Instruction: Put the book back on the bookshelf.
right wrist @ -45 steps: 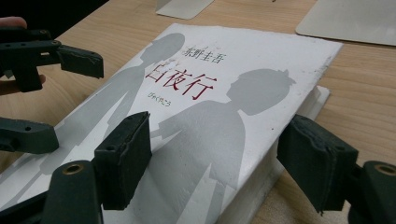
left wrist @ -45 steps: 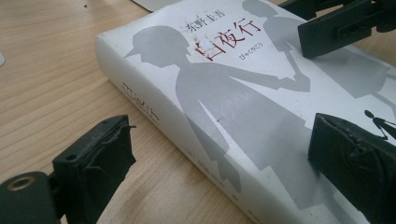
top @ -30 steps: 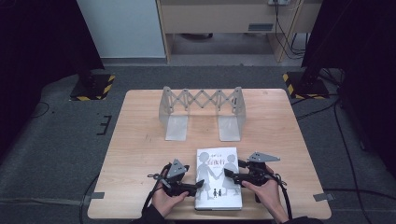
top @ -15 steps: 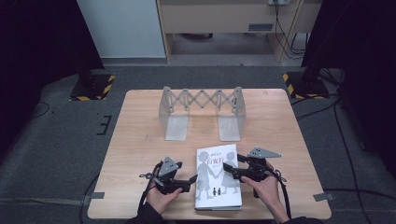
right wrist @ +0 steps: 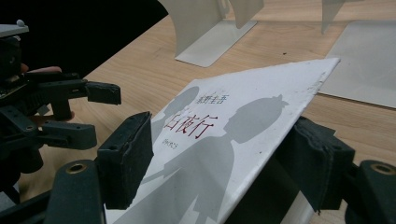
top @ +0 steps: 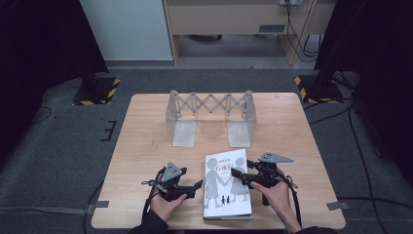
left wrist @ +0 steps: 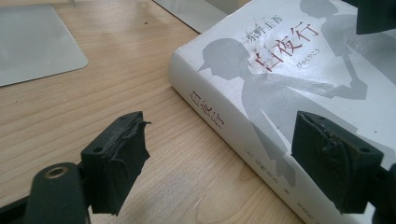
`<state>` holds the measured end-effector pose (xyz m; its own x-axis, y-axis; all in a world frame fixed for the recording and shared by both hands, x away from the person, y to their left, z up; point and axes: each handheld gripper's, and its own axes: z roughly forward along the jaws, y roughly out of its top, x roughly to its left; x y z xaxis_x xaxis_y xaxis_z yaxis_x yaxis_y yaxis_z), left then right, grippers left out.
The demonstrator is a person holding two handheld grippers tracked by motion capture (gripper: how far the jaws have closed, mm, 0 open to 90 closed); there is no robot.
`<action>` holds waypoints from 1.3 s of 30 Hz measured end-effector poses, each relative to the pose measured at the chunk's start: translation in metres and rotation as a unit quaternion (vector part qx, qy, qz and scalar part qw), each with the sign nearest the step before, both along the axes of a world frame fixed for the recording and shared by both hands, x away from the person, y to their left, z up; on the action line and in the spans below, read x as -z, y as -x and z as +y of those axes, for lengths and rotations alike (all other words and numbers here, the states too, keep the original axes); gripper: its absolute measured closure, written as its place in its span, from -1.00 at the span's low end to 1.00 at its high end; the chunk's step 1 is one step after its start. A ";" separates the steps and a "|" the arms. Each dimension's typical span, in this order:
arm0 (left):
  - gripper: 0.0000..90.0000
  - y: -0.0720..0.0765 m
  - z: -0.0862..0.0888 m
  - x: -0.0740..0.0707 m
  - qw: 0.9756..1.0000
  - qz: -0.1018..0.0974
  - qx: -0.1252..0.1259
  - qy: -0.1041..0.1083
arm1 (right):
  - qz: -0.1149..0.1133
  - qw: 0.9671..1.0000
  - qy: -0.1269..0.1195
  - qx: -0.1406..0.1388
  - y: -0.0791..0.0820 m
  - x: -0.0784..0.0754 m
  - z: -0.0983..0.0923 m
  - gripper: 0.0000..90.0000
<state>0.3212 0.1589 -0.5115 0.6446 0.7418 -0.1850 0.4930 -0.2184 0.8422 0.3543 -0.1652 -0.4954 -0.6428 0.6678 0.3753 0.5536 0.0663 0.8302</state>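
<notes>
A thick white book [top: 225, 195] with grey silhouettes and red characters lies at the table's front middle, spine toward my left gripper [top: 196, 189]. That gripper is open just left of the spine [left wrist: 219, 121], and its pads [left wrist: 116, 163] do not touch it. My right gripper [top: 239, 174] reaches in from the book's right side. The front cover [right wrist: 224, 116] is raised along its free edge, with a dark gap under it. One pad [right wrist: 126, 158] stands over the cover and the other [right wrist: 317, 163] under its edge, set wide apart. The left gripper [right wrist: 95, 114] shows beyond, open.
A grey metal scissor-type book stand [top: 209, 105] stands at the back middle of the wooden table [top: 146, 146], its two flat base plates [top: 184, 132] reaching toward the book. Bare wood lies left and right of the book. Dark floor surrounds the table.
The book's cover has tilted up slightly on its right side. The left gripper has drawn back a little from the spine. Both hands otherwise hold their places.
</notes>
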 end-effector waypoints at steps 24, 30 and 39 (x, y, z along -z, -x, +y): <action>-0.61 0.000 -0.002 0.000 1.000 -0.010 0.000 0.000 | 0.022 1.000 -0.003 -0.009 -0.002 0.009 0.018 -0.43; -0.61 0.000 -0.001 -0.002 1.000 -0.015 -0.001 0.005 | 0.034 0.999 0.001 -0.020 -0.002 0.014 0.026 -0.43; -0.61 -0.003 0.001 0.000 1.000 -0.012 -0.007 0.005 | 0.041 0.999 -0.001 -0.010 -0.002 0.020 0.024 -0.31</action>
